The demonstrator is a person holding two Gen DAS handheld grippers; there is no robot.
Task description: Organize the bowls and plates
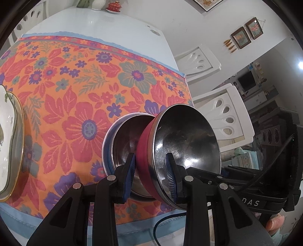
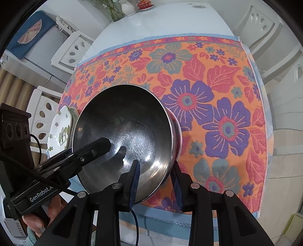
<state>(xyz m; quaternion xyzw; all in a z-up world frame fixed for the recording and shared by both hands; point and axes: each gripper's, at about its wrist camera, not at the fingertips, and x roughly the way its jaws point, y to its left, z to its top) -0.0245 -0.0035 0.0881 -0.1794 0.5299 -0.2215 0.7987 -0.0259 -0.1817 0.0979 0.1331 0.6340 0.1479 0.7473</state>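
A steel bowl with a red outer wall (image 1: 187, 140) is tilted on its side above the flowered cloth. My left gripper (image 1: 151, 176) is shut on its rim, one finger outside, one inside. My right gripper (image 2: 156, 179) is shut on the same bowl (image 2: 123, 130) at another part of the rim. A second steel bowl with a blue outer wall (image 1: 121, 143) sits on the cloth just behind the red bowl, touching it. A stack of white floral plates (image 1: 7, 136) lies at the left edge; it also shows in the right wrist view (image 2: 60, 128).
The flowered cloth (image 1: 79, 90) covers the near half of a white table (image 1: 106, 24). White chairs (image 1: 225, 117) stand on the right of the table and others on its left (image 2: 43, 113). A red lidded dish (image 1: 113, 6) and vases stand at the far end.
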